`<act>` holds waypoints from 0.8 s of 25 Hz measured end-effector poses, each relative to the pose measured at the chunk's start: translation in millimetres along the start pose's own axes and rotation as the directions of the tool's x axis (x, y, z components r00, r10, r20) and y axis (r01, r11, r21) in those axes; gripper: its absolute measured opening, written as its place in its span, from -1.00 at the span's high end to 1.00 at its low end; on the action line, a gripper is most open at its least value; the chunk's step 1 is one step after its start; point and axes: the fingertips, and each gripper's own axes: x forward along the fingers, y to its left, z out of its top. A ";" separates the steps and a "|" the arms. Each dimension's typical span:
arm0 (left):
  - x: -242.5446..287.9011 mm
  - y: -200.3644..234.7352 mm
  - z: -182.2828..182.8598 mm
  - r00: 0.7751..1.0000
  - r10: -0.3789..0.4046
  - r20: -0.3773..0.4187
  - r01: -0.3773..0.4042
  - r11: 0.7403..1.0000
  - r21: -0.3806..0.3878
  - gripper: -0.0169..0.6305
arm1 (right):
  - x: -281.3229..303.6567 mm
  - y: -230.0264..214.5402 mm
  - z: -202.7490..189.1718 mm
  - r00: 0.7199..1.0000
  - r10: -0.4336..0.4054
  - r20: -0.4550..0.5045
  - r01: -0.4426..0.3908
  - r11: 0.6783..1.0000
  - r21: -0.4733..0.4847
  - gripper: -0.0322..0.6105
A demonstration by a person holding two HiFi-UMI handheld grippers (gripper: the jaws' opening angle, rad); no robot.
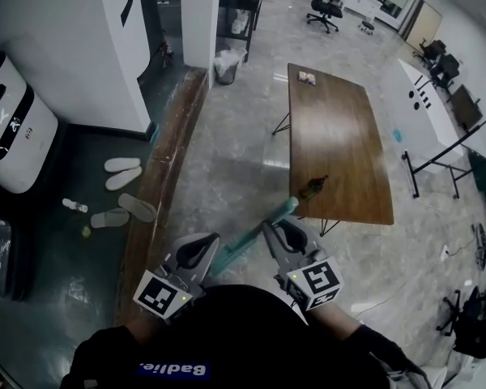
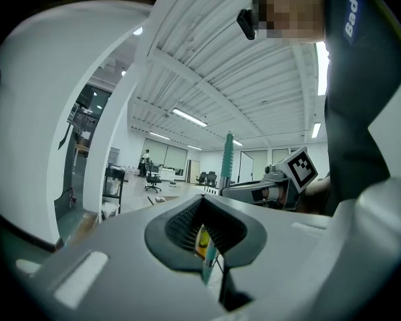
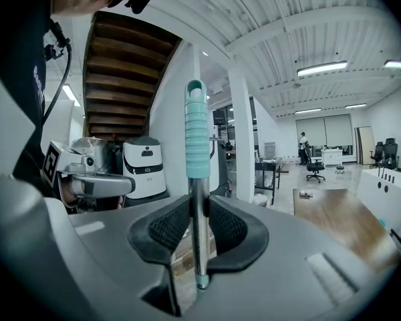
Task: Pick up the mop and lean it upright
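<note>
Two grips on mop pole (image 1: 251, 237): right gripper (image 3: 199, 229) clamped on bare metal just under ribbed teal grip (image 3: 197, 139); left gripper (image 2: 206, 236) pinched shut on thinner teal shaft further down. Pole slanting between both, grip end near corner of wooden table (image 1: 340, 160); mop head out of sight. Risk of slip through right pads on smooth metal when tilting. Risk of clipping table edge on swing. Possible snag of unseen head. Skid likely on glossy floor (image 1: 227, 160) once leaned.

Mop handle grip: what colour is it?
The grip is pale teal, ribbed, above a bare metal shaft; clearest in the right gripper view.
</note>
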 end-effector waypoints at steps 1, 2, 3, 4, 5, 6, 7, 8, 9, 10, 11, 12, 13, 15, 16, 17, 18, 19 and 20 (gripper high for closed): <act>-0.1 7.4 2.2 1.000 -0.002 0.003 0.002 1.000 0.000 0.91 | 5.7 -1.0 2.6 1.000 -0.006 0.000 0.006 1.000 0.002 0.61; -0.2 15.2 4.7 1.000 -0.004 0.008 0.004 1.000 0.001 0.91 | 11.7 -1.9 5.4 1.000 -0.014 -0.001 0.014 1.000 0.004 0.61; -0.5 23.4 7.2 1.000 -0.007 0.012 0.007 1.000 0.003 0.91 | 18.0 -2.9 7.8 1.000 -0.022 -0.003 0.022 1.000 0.007 0.61; -0.9 31.8 9.6 1.000 -0.011 0.014 0.011 1.000 0.004 0.91 | 24.4 -4.2 9.7 1.000 -0.031 -0.003 0.031 0.999 0.006 0.61; -1.5 40.2 12.0 1.000 -0.017 0.017 0.017 1.000 0.003 0.91 | 30.8 -5.6 11.8 0.999 -0.041 -0.003 0.041 0.999 0.004 0.61; -2.1 48.6 14.4 1.000 -0.023 0.019 0.023 1.000 0.001 0.91 | 37.5 -6.9 14.6 0.999 -0.052 -0.003 0.052 0.999 0.002 0.61; -2.6 57.3 16.6 0.999 -0.030 0.021 0.030 1.000 -0.002 0.91 | 44.5 -8.1 18.3 0.998 -0.062 -0.003 0.062 0.998 0.001 0.61; -3.1 66.2 18.6 0.999 -0.037 0.024 0.037 0.999 -0.003 0.91 | 51.7 -9.3 22.5 0.997 -0.073 -0.003 0.073 0.997 -0.001 0.61; -3.9 75.6 19.9 0.999 -0.044 0.027 0.044 0.999 -0.002 0.91 | 59.0 -10.4 26.8 0.997 -0.083 -0.002 0.083 0.997 -0.001 0.61; -4.9 85.3 20.4 0.998 -0.050 0.031 0.050 0.999 0.002 0.91 | 66.4 -11.2 30.9 0.996 -0.094 -0.002 0.094 0.996 -0.001 0.61; -6.0 95.3 20.9 0.998 -0.054 0.033 0.054 0.999 0.004 0.91 | 74.2 -11.5 34.8 0.995 -0.104 -0.001 0.104 0.995 0.000 0.61; -6.8 105.1 22.6 0.998 -0.056 0.033 0.056 0.998 -0.003 0.91 | 82.4 -11.5 38.4 0.994 -0.113 0.001 0.113 0.994 0.000 0.61; -7.2 114.9 24.0 0.998 -0.055 0.033 0.056 0.998 -0.015 0.91 | 91.1 -11.7 41.9 0.993 -0.119 0.003 0.119 0.993 -0.001 0.61; -6.1 133.3 23.9 0.998 -0.047 0.036 0.048 0.998 -0.040 0.91 | 109.0 -13.7 48.9 0.992 -0.123 0.004 0.123 0.992 -0.005 0.61; -4.4 141.3 23.5 0.998 -0.042 0.039 0.044 0.998 -0.049 0.91 | 118.0 -15.7 52.5 0.993 -0.121 0.005 0.121 0.993 -0.008 0.61; -1.8 148.8 23.2 0.998 -0.038 0.040 0.040 0.998 -0.053 0.91 | 127.1 -18.8 55.7 0.993 -0.118 0.007 0.118 0.993 -0.010 0.61; 2.0 156.4 22.6 0.999 -0.035 0.038 0.037 0.998 -0.054 0.91 | 136.3 -23.0 58.4 0.993 -0.115 0.010 0.115 0.993 -0.010 0.61; 7.4 164.3 21.9 0.999 -0.030 0.035 0.032 0.998 -0.052 0.91 | 145.6 -28.2 60.7 0.994 -0.113 0.013 0.113 0.994 -0.007 0.61; 14.2 172.7 21.1 0.999 -0.024 0.033 0.026 0.998 -0.050 0.91 | 155.3 -34.2 62.4 0.994 -0.110 0.017 0.110 0.994 -0.004 0.61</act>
